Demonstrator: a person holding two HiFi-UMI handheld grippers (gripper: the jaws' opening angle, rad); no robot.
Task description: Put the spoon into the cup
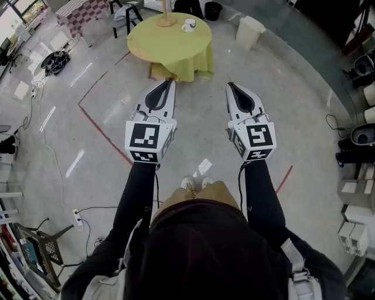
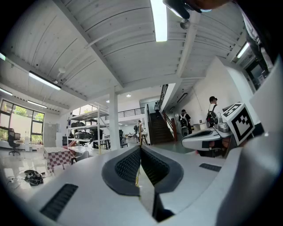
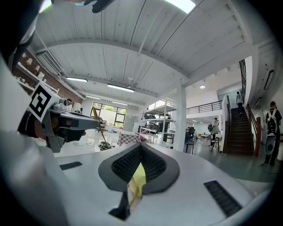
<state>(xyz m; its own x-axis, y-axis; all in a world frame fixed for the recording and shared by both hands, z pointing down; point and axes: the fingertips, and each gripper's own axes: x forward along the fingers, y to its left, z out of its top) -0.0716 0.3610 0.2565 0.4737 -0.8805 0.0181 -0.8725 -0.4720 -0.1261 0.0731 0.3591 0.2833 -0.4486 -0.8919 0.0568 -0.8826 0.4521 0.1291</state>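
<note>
A white cup stands on a round table with a yellow-green cloth some way ahead of me across the floor. No spoon can be made out at this distance. My left gripper and right gripper are held level side by side, pointing toward the table and well short of it. Both are shut with nothing between the jaws. In the left gripper view the left gripper has its pads meeting; the right gripper in its own view shows the same, with yellow cloth glimpsed below the pads.
A wooden post base stands on the table by the cup. Beyond are a white bin, a black bucket and a checkered table. Cables lie at left. Red tape lines cross the floor. Shelving lines the right.
</note>
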